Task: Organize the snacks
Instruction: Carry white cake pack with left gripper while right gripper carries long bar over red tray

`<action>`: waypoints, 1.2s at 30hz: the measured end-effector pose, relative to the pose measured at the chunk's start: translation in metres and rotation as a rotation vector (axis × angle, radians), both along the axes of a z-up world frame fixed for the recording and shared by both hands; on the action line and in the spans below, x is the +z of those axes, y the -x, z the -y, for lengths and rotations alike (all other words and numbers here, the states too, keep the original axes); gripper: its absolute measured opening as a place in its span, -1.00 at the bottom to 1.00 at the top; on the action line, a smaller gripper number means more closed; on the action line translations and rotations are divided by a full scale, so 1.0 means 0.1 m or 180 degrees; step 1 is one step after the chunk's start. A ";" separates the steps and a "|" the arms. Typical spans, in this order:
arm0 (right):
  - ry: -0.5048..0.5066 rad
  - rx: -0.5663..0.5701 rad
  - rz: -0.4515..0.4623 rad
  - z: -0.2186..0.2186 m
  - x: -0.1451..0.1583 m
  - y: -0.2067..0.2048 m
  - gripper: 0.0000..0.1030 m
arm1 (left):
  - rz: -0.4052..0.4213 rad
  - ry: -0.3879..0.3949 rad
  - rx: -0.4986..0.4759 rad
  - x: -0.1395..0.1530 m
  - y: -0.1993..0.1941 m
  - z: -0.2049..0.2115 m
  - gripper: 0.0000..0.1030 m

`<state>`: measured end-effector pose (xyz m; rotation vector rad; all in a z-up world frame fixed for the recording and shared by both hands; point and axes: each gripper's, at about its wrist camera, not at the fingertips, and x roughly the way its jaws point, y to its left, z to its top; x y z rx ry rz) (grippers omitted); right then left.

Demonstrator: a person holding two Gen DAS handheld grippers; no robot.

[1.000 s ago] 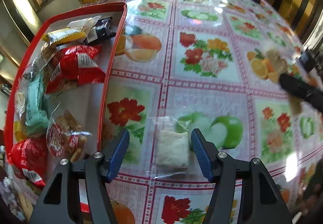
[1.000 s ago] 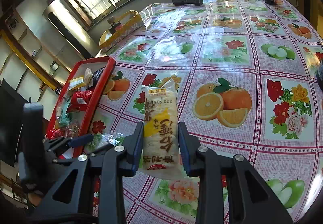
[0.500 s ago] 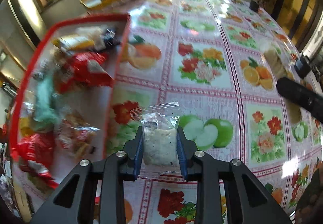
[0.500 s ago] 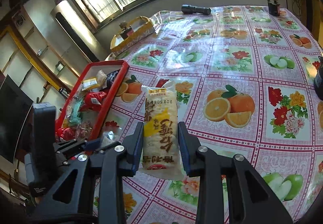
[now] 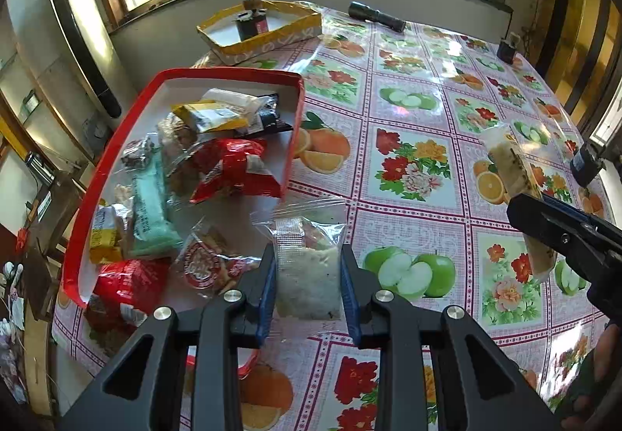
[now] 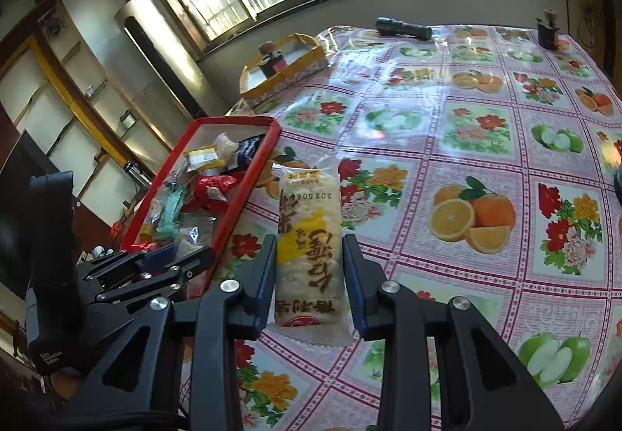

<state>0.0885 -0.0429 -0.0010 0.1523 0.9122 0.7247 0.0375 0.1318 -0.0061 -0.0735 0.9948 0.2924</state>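
Left gripper clamped on clear bag, red tray just left. Right gripper clamped on yellow bar, above worktop.

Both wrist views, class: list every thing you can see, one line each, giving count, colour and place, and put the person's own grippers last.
red tray: one, red rim, white inside, table's left edge.
snack packets: several, red, yellow, teal, black and clear, piled in the tray.
yellow box: one, yellow, beyond the tray, holding a small dark item.
flashlight: one, black, far side of table.
small dark bottle: one, far right corner.
tablecloth: one, fruit and flower squares.
clear bag: one, transparent, pale contents, held.
long yellow-white packet: one, held.
left gripper: black, blue pads, shut on the clear bag.
right gripper: black, shut on the long packet.
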 end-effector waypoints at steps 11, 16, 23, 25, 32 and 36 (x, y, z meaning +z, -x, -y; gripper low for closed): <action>0.0016 0.0184 0.0061 -0.29 0.08 0.08 -0.32 | 0.0116 -0.0046 0.0175 0.09 0.15 -0.23 -0.43; 0.0020 0.0293 0.0082 -0.47 0.12 0.11 -0.32 | 0.0140 -0.0063 0.0272 0.10 0.20 -0.36 -0.43; 0.0021 0.0429 0.0112 -0.72 0.16 0.09 -0.32 | 0.0162 -0.0062 0.0389 0.12 0.22 -0.54 -0.43; 0.0013 0.0471 0.0109 -0.80 0.16 0.07 -0.32 | 0.0165 -0.0063 0.0424 0.11 0.22 -0.60 -0.43; 0.0003 0.0584 0.0107 -1.05 0.19 -0.01 -0.32 | 0.0155 -0.0048 0.0518 0.09 0.21 -0.77 -0.43; 0.0003 0.0638 0.0113 -1.19 0.20 -0.06 -0.32 | 0.0150 -0.0041 0.0570 0.09 0.21 -0.85 -0.43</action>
